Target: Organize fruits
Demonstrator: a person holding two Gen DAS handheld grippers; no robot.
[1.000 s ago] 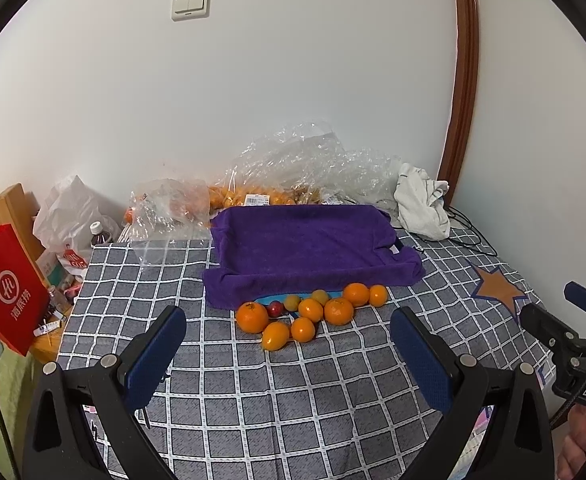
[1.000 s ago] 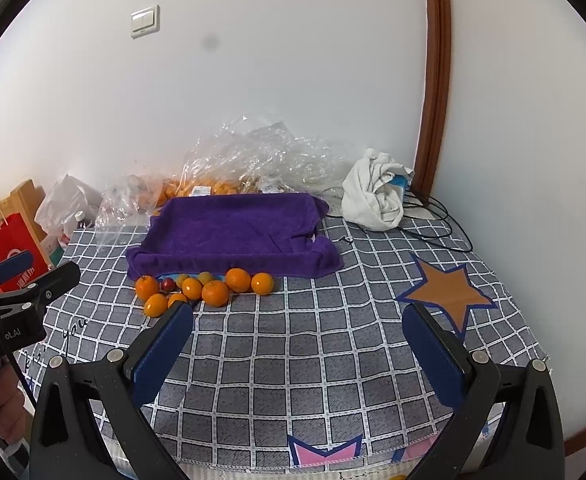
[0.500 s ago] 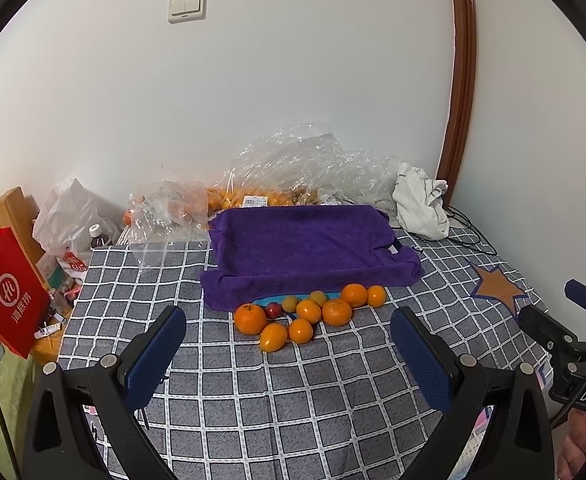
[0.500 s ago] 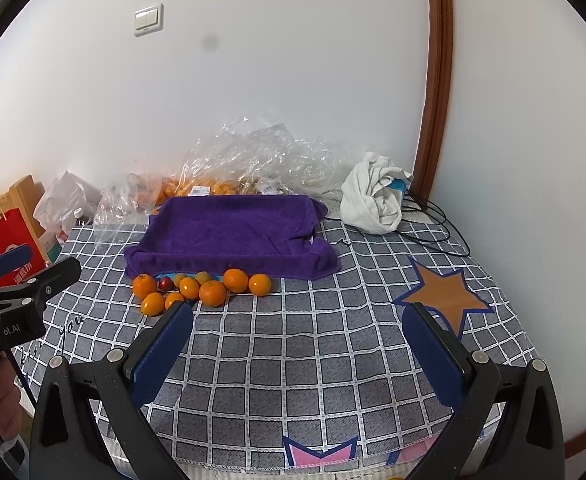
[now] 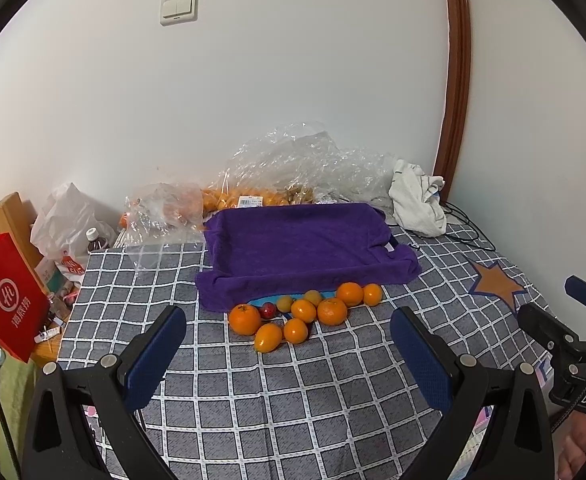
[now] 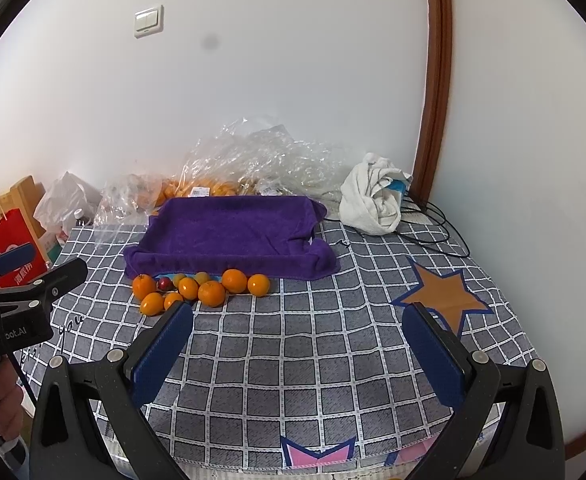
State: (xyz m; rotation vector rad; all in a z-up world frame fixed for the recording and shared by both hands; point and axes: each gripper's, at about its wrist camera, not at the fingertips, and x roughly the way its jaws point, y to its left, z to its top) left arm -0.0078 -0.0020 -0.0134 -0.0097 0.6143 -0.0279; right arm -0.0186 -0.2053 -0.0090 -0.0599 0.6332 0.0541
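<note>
The small orange and red fruits [image 5: 305,312] lay clustered against the near edge of the purple-towel-lined tray [image 5: 301,244], waiting, while the left gripper [image 5: 289,344] and right gripper [image 6: 299,344] hovered spread wide, empty.

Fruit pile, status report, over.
Left gripper open, empty. Right gripper open, empty. Fruit pile untouched beside purple towel. Path clear.

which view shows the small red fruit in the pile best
The left wrist view. There the small red fruit sits nearer the centre and larger, clear between the big orange and a yellowish fruit. In the right wrist view it is smaller, off to the left, partly tucked behind neighbouring oranges.
</note>
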